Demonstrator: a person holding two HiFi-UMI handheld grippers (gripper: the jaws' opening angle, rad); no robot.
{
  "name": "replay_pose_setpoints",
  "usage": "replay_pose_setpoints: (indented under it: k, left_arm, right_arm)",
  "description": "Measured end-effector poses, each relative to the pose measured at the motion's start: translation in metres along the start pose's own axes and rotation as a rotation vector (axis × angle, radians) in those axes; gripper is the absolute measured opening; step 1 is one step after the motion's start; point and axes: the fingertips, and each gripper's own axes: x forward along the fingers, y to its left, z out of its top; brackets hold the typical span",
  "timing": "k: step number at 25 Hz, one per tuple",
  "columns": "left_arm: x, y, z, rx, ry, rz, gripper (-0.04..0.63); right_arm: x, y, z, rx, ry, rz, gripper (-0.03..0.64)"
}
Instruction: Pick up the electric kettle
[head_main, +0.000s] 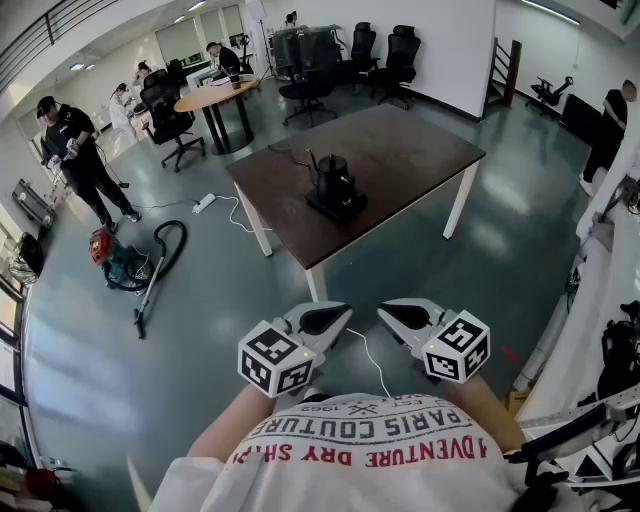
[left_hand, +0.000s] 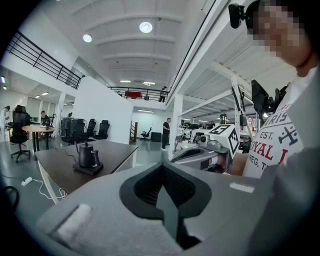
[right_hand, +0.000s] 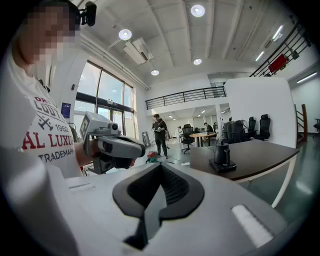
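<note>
As I judge it, the task has hardly begun. The black gooseneck electric kettle (head_main: 335, 183) stands on its black base on the dark brown rectangular bench (head_main: 410, 150), in the upper middle of the head view, well apart from both tools. The left gripper (head_main: 322, 319) and the right gripper (head_main: 408, 316) are at the lower middle, near the person's chest. The fingers of each are pressed fully together and hold nothing. The approach, opening and grasp remain.
</note>
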Motion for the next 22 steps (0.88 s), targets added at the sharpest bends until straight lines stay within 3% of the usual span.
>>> replay_pose_setpoints:
  k: [14,22]
  left_arm:
    - [0.021,-0.006,-0.005,-0.013,0.018,-0.03,0.0]
    - [0.028,-0.006,-0.016,-0.062,0.022,-0.049,0.0]
  right_arm:
    - [-0.011,-0.011,-0.011,0.047,0.003,-0.008,0.005]
    - [-0.02,-0.019,-0.019,0.1,-0.007,-0.039,0.006]
